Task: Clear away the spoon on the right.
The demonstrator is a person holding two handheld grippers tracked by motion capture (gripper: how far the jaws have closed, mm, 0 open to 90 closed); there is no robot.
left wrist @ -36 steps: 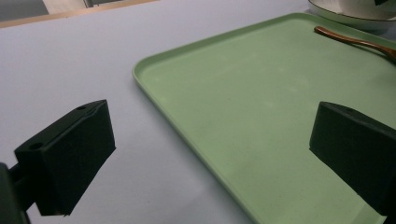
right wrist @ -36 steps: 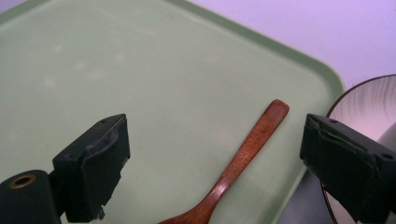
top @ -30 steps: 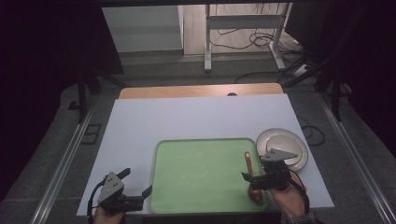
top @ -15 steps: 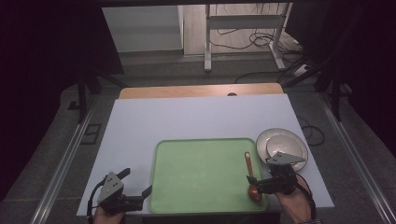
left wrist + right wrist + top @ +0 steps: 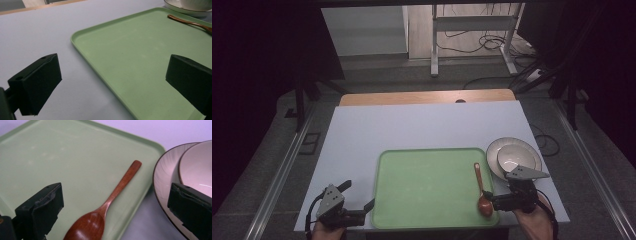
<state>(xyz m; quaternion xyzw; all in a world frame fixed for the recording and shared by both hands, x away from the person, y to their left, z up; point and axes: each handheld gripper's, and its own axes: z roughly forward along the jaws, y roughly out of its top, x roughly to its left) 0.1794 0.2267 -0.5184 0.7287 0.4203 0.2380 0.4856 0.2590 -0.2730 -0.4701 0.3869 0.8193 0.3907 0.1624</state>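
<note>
Grippers sit at the near table edge. The left gripper [image 5: 359,200] rests with its jaws spread wide, one over the white table [image 5: 422,125] and one over the green tray [image 5: 427,187], nothing between them. The right gripper [image 5: 490,202] has just been opening; its jaws now stand wide apart, and the wooden spoon [image 5: 105,207] lies free on the tray between and ahead of them, untouched by either pad. Seen from above, the spoon [image 5: 481,190] rests near the tray's right rim, bowl toward the person and handle pointing away. Just beyond the rim sits a plate [image 5: 492,157] carrying a small bowl [image 5: 512,157], close beside the right jaw.

The likely risk is that jaw: it hangs over the plate's edge, so a careless sweep of the hand could knock the crockery or tip the bowl. A low pass could also clip the spoon's bowl and skid it off the tray.
</note>
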